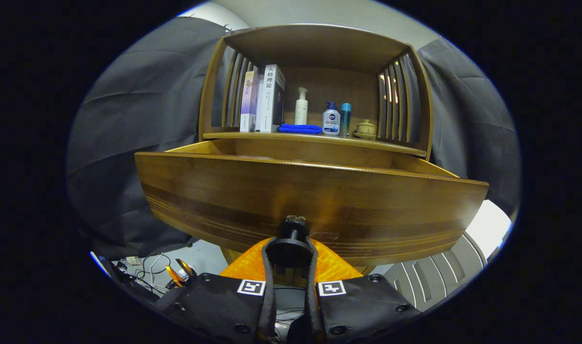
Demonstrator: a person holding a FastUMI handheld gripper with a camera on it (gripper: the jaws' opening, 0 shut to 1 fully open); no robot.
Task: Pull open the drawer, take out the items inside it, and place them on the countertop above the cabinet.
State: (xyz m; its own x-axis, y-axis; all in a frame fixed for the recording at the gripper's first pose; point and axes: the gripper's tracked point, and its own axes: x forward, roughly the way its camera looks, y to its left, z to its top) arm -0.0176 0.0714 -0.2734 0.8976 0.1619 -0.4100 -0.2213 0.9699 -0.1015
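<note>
A wooden cabinet's drawer stands pulled out toward me, its front panel close ahead. A dark round knob at the lower middle of that front sits between my fingers, and my gripper is shut on it. The drawer's inside is hidden behind the front panel. Above the drawer lies the countertop, inside an open wooden shelf box.
On the countertop stand books, a white pump bottle, a folded blue cloth, a blue-capped bottle, a teal bottle and a small lidded cup. Cables lie on the floor below left.
</note>
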